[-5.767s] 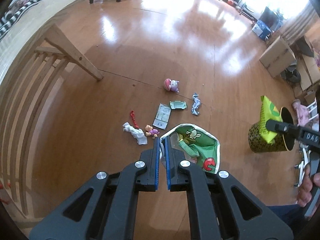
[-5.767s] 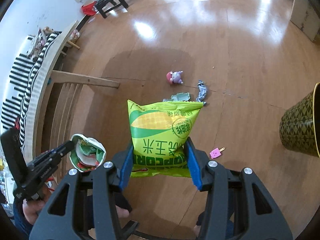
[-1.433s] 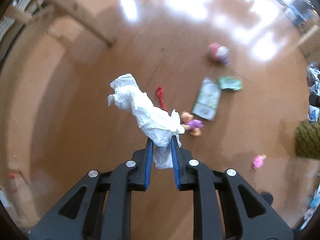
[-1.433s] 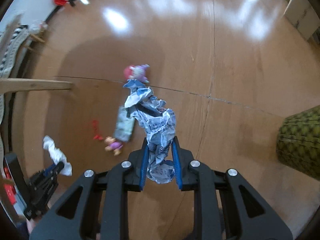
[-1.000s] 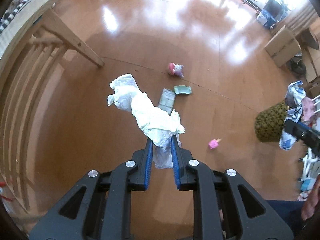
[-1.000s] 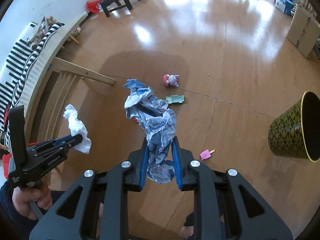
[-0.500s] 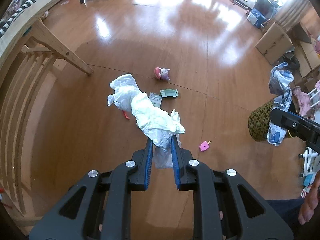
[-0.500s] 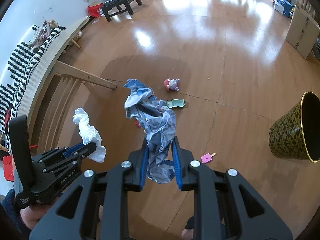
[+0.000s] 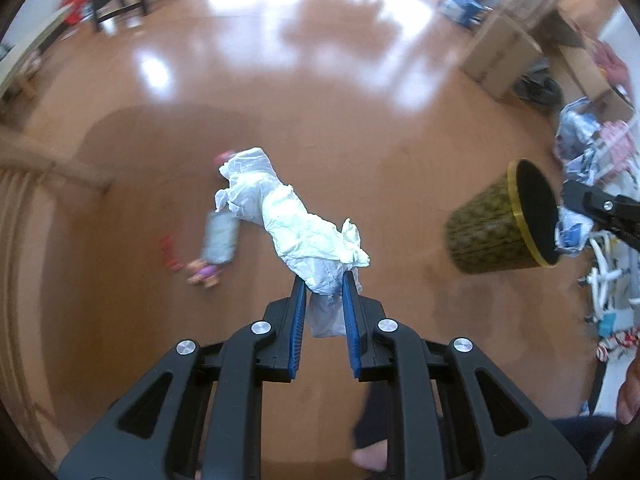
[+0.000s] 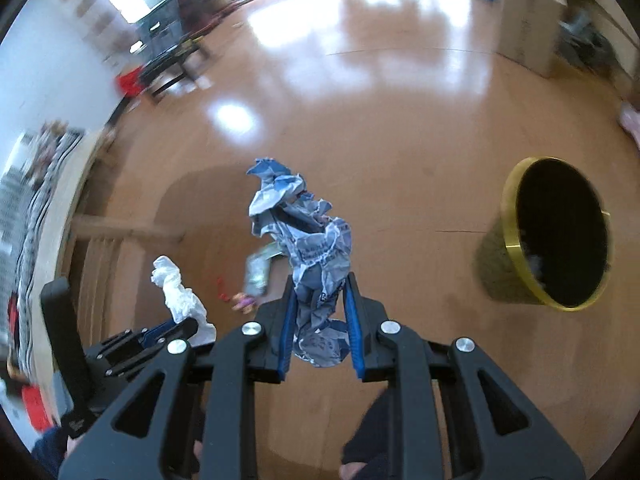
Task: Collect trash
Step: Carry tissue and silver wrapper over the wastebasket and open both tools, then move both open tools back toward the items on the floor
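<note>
White tissue, pinched in left hand-held gripper

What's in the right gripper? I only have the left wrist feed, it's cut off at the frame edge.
Observer: The right gripper is shut on a crumpled blue-and-white wrapper, which sticks up well past the fingertips.
Operator: Anything in the bin yet? Its mouth is just black here.
Observer: In the right wrist view the bin shows some pale scraps low inside, near its rim; too blurred to name.
Operator: Does my white tissue show from that side?
Observer: Yes, the white tissue stands up out of the left gripper at the lower left, apart from the wrapper.
</note>
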Available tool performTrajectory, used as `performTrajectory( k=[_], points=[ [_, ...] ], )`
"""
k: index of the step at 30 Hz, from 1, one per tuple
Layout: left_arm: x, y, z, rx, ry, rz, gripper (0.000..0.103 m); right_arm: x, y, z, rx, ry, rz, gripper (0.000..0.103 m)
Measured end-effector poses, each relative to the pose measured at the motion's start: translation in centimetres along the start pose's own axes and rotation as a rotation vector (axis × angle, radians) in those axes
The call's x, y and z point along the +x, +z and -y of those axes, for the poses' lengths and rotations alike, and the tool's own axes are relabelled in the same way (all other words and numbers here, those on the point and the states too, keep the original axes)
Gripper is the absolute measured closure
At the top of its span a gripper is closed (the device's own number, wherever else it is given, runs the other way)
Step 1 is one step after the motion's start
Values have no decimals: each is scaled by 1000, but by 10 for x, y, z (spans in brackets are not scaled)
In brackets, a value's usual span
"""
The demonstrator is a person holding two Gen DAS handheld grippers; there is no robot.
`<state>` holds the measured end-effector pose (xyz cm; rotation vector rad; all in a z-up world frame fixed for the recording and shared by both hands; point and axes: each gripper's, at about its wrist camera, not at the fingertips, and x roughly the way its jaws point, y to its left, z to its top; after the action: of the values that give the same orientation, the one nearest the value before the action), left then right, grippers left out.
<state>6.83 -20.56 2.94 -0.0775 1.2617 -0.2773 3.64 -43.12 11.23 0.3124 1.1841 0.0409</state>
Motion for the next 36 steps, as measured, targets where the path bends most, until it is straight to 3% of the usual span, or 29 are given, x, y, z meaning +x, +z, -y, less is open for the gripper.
performTrajectory(
  k=[3,8,12,16,20,26,27,28,30,32,36],
  points=[
    [16,24,70,63,-81,-14,86,-11,17,67,109,-26,-5,80],
    [49,45,180,199,-132,-31,86,-26,22,174,303,-44,25,80],
    [73,54,240,245,-170,-35,86,-32,13,245,452,-70,53,80],
    [100,65,287,269,-208,-46,86,-26,9,284,528,-109,56,80],
    [122,72,317,296,-216,-53,85,-21,9,303,583,-98,55,80],
    [134,80,332,284,-231,-30,85,-25,11,307,597,-96,88,79],
    [135,80,332,282,-243,-24,79,-26,12,306,599,-103,95,74],
    [136,80,334,282,-253,-22,61,-27,12,307,603,-107,103,68],
    [133,81,331,274,-254,-3,30,-32,12,305,612,-105,127,28],
    [128,82,323,252,-252,41,29,-36,12,305,616,-116,147,24],
    [121,86,302,221,-249,27,28,-31,16,296,592,-113,143,24]
  ],
)
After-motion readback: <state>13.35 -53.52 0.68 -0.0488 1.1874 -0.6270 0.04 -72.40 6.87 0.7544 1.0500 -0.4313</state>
